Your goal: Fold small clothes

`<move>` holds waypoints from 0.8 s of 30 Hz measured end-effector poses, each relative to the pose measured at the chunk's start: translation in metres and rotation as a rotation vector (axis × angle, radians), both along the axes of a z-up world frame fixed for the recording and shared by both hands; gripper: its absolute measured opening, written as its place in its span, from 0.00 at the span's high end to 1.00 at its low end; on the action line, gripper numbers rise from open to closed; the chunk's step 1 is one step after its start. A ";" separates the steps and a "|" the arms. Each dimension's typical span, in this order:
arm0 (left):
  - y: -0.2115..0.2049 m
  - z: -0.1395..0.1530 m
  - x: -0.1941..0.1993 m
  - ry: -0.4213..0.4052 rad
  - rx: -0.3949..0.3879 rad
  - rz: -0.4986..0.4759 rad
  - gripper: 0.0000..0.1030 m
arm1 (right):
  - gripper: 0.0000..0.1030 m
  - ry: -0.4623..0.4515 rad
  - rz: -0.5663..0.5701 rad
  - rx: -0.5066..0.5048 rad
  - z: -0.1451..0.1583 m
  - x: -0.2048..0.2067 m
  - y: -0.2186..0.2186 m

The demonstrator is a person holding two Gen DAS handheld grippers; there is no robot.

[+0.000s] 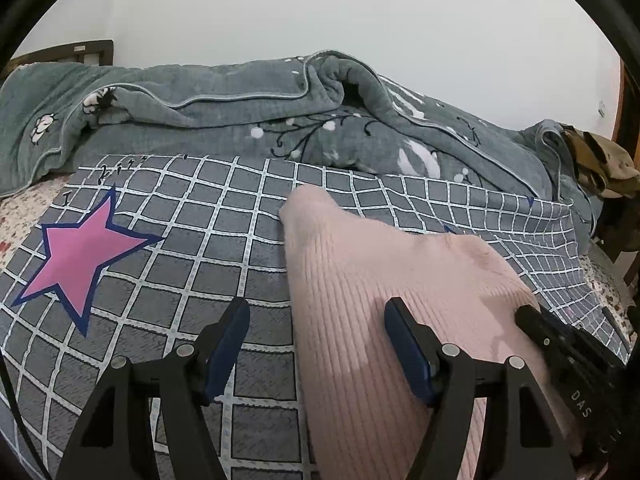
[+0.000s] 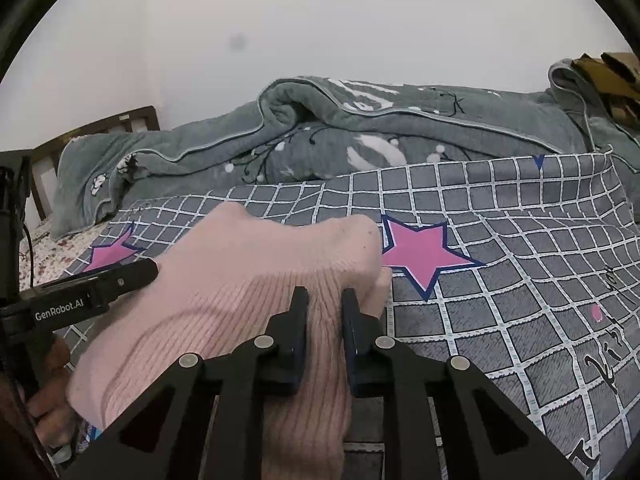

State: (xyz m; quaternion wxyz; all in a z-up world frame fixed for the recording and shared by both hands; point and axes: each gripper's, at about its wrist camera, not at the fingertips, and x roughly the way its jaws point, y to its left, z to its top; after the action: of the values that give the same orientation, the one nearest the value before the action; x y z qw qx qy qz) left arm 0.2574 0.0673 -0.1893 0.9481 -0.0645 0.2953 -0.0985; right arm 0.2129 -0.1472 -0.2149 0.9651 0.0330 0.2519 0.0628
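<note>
Pink ribbed knit garment lies bunched on checked bedspread.

Bedroom: bed, rumpled quilt, headboard.

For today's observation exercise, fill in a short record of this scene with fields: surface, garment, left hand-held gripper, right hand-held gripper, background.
surface: grey checked sheet with pink stars
garment: pink ribbed knit, bunched up on the sheet
left hand-held gripper: open, one finger over the knit, one over the sheet
right hand-held gripper: pinching a fold of the knit
background: rumpled grey-green blanket, white wall
</note>
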 end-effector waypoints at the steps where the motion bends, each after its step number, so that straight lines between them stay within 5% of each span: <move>1: -0.001 -0.001 0.000 -0.002 0.004 0.001 0.33 | 0.84 0.000 -0.001 -0.004 0.000 0.000 0.001; 10: -0.004 -0.005 0.003 0.004 0.014 0.003 0.32 | 0.80 0.024 -0.008 0.003 -0.004 0.005 -0.002; 15: -0.004 -0.005 -0.001 -0.005 0.031 0.010 0.32 | 0.60 0.037 -0.039 0.019 -0.004 0.006 -0.006; 19: 0.000 -0.004 -0.017 -0.006 0.013 -0.031 0.32 | 0.55 0.061 -0.042 0.060 0.000 -0.001 -0.018; 24: 0.001 -0.001 -0.047 0.002 -0.033 -0.126 0.32 | 0.55 0.054 -0.058 -0.037 0.008 -0.038 -0.016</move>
State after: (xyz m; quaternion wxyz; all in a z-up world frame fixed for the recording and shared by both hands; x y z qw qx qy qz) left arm 0.2102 0.0680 -0.1904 0.9386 -0.0617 0.2979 -0.1628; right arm 0.1751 -0.1629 -0.2069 0.9598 0.0239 0.2780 0.0292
